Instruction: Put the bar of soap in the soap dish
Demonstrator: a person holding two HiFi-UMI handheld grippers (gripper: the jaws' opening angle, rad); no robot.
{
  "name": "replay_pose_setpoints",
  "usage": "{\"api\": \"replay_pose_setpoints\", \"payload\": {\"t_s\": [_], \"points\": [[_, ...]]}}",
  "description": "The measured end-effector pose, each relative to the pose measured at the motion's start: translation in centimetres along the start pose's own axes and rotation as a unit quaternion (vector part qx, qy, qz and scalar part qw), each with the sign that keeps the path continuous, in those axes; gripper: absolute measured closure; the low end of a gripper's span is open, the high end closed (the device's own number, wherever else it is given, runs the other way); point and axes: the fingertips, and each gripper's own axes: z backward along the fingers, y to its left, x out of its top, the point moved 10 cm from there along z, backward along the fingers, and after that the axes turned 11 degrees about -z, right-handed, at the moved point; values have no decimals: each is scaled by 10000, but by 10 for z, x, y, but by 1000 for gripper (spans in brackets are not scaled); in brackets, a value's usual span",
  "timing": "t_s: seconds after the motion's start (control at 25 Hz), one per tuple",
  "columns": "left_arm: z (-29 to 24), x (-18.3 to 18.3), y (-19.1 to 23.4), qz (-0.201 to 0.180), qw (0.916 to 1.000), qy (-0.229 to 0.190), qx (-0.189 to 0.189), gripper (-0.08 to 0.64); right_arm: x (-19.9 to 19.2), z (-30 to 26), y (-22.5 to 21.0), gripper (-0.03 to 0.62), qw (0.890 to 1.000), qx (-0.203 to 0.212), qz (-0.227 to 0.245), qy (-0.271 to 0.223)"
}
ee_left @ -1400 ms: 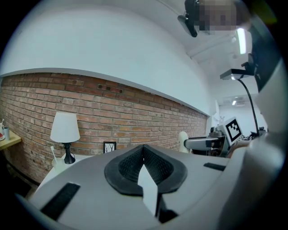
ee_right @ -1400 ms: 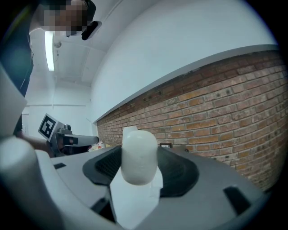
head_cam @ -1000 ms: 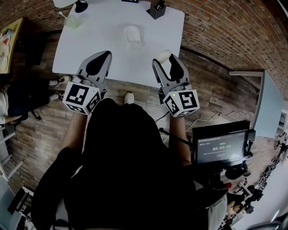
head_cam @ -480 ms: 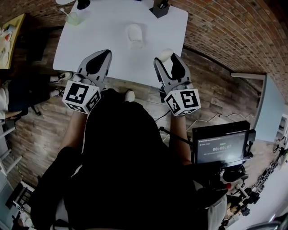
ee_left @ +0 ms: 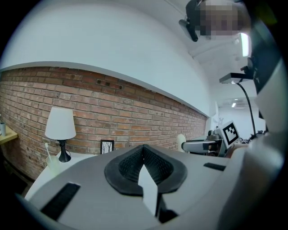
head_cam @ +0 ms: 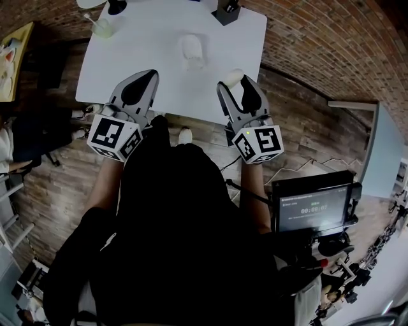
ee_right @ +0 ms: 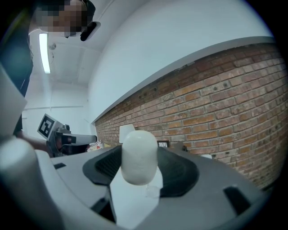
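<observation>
On the white table (head_cam: 153, 38) a white soap dish (head_cam: 190, 51) lies near the middle, beyond both grippers. My right gripper (head_cam: 234, 81) hovers over the table's near edge, shut on a white oval bar of soap (head_cam: 233, 77). In the right gripper view the bar of soap (ee_right: 139, 156) stands upright between the jaws, sticking out past their tips. My left gripper (head_cam: 150, 75) hangs over the near edge to the left; its jaws meet at the tips (ee_left: 144, 148) with nothing in them. The right gripper (ee_left: 202, 144) shows in the left gripper view.
At the table's far side stand a black holder (head_cam: 224, 13), a pale cup (head_cam: 102, 27) and a lamp (ee_left: 60, 130) with a small picture frame (ee_left: 107, 146) by the brick wall. A screen (head_cam: 312, 209) sits low on the right, and a yellow table (head_cam: 16, 57) at left.
The head view has shifted slightly. Both grippers hold the same pose over the table's near edge, the soap still in the right one.
</observation>
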Motion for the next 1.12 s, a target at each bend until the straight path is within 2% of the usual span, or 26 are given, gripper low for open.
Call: {"api": "replay_pose_setpoints", "payload": {"t_s": [0.32, 0.68, 1.12], "points": [[-22, -4, 18, -83, 9994, 70, -344, 554, 3, -16, 1, 337, 9998, -212, 30, -16], [-51, -1, 57, -128, 9979, 60, -630, 554, 12, -46, 3, 337, 9988, -487, 34, -73], [-95, -5, 97, 5, 9934, 80, -1147, 554, 18, -78, 7, 337, 9952, -973, 3, -85]]}}
